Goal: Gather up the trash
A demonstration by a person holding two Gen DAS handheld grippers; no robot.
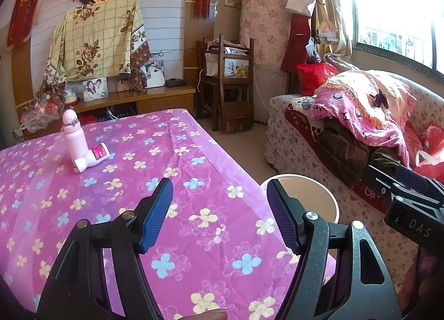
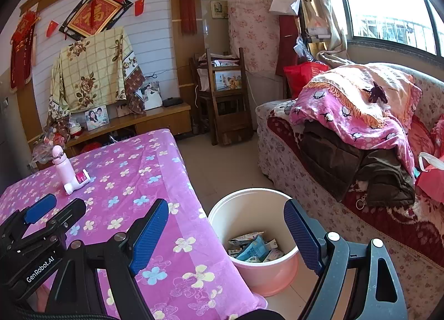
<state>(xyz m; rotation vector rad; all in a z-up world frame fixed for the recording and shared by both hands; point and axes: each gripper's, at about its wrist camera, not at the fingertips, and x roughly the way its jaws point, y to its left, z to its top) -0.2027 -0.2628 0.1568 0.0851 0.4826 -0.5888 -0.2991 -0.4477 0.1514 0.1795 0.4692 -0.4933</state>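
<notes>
A pink bucket (image 2: pixel 266 272) stands on the floor beside the table's right edge and holds several crumpled wrappers (image 2: pixel 254 249); its rim also shows in the left wrist view (image 1: pixel 330 200). My right gripper (image 2: pixel 226 234) is open and empty, above the table edge and the bucket. My left gripper (image 1: pixel 219 214) is open and empty over the table's near right part. It shows from the side in the right wrist view (image 2: pixel 41 209). The right gripper's body shows in the left wrist view (image 1: pixel 408 197).
The table (image 1: pixel 194 236) has a pink flowered cloth. A pink bottle (image 1: pixel 71 136) stands at its far left with a white bottle (image 1: pixel 93 156) lying against it. A sofa (image 2: pixel 333 164) piled with blankets is to the right. A wooden chair (image 2: pixel 224 97) stands behind.
</notes>
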